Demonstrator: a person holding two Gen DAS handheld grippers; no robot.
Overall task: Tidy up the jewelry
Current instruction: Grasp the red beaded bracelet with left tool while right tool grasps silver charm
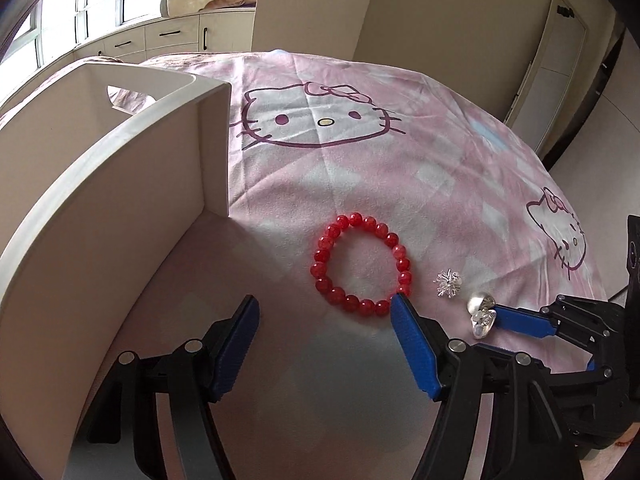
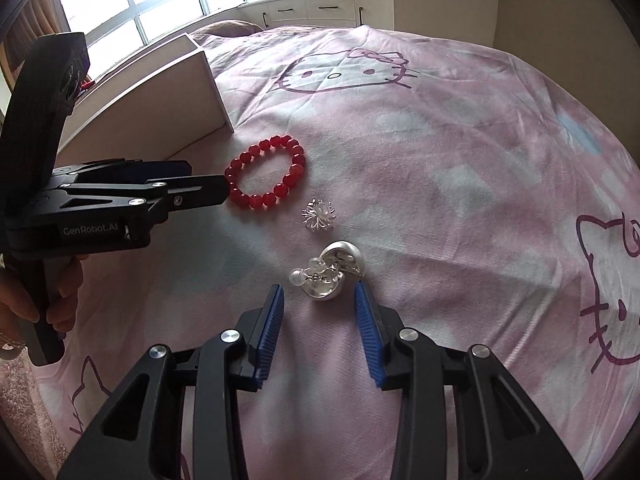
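A red bead bracelet (image 1: 362, 264) lies flat on the pink bedsheet, just past my open left gripper (image 1: 324, 308); its right fingertip touches the bracelet's near rim. The bracelet also shows in the right wrist view (image 2: 266, 172). A silver snowflake brooch (image 1: 449, 283) (image 2: 319, 215) lies right of it. A silver pearl earring pair (image 1: 482, 314) (image 2: 330, 274) lies closest to my open right gripper (image 2: 320, 294), whose fingertips flank its near end. A white storage box (image 1: 100, 184) (image 2: 160, 96) stands at the left. Both grippers are empty.
The Hello Kitty bedsheet (image 2: 460, 160) covers the whole bed. White drawers and a window (image 2: 316, 8) stand beyond the far edge. A person's hand holds the left gripper handle (image 2: 36, 280).
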